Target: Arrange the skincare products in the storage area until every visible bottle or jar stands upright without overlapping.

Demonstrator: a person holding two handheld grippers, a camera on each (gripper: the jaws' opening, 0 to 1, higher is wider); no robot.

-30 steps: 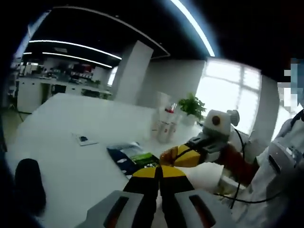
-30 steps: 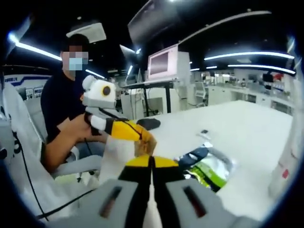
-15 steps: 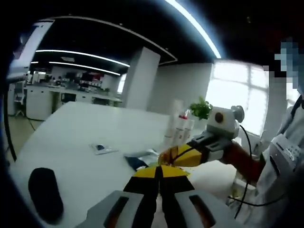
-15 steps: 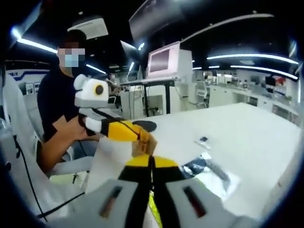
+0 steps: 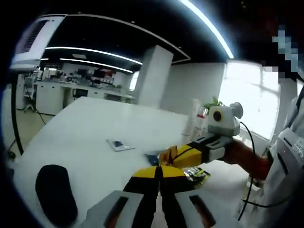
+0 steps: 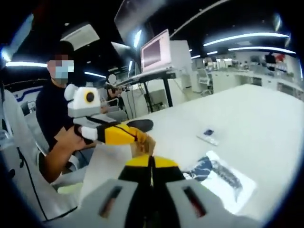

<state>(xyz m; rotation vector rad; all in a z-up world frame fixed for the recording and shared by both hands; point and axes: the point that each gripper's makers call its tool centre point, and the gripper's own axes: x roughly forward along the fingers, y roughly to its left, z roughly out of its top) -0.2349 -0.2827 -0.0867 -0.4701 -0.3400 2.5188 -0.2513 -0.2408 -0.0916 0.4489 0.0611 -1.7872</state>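
Two tall white skincare bottles point(image 5: 198, 119) with red marks stand upright at the table's far side in the left gripper view. My left gripper point(image 5: 159, 172) is shut with nothing between its yellow tips. My right gripper point(image 5: 165, 156) comes in from the right just above it, held by a hand. In the right gripper view my right gripper point(image 6: 151, 164) is shut and holds nothing. The left gripper point(image 6: 146, 142) reaches in from the left, tips close to mine. A blue and white packet point(image 6: 222, 175) lies flat on the white table point(image 6: 256, 114); it shows as a green-edged packet point(image 5: 197, 175).
A small flat sachet point(image 5: 118, 145) point(image 6: 207, 137) lies mid-table. A black mouse point(image 5: 56, 199) point(image 6: 140, 125) sits near the table edge. A potted plant point(image 5: 214, 102) stands behind the bottles. A seated person point(image 6: 57, 114) and a monitor point(image 6: 155, 52) are beyond the table.
Both cameras have swung, so the table scene has shifted in each view. The grippers stay shut and close together, tip to tip. No object on the table has moved.
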